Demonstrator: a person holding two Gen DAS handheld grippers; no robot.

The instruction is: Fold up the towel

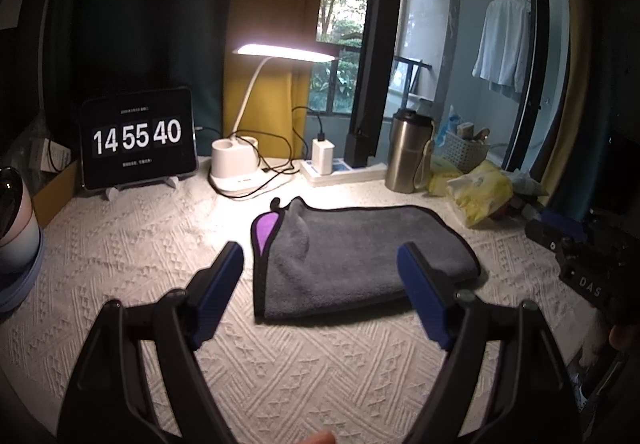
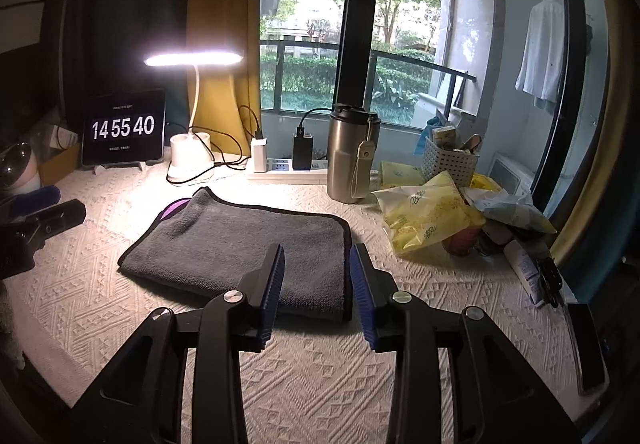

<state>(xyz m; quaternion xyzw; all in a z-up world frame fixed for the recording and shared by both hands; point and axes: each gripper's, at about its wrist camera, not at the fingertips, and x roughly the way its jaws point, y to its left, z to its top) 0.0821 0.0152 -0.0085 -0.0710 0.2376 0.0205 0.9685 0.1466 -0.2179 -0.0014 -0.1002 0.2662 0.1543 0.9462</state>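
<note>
A grey towel [image 1: 360,252] with black trim lies folded flat on the white textured tablecloth [image 1: 140,244]; a purple underside shows at its far left corner [image 1: 266,228]. It also shows in the right wrist view [image 2: 244,248]. My left gripper [image 1: 320,256] is open wide, empty, above the towel's near left edge. My right gripper [image 2: 316,260] is open with a narrower gap, empty, above the towel's near right corner. The right gripper's body shows at the right edge of the left wrist view [image 1: 580,264].
At the back stand a tablet clock [image 1: 138,142], a lit desk lamp [image 1: 240,164], a power strip with chargers [image 1: 340,168] and a steel tumbler [image 2: 352,152]. Yellow packets [image 2: 428,220] and a basket [image 2: 450,160] crowd the right. A phone [image 2: 586,348] lies at the right edge.
</note>
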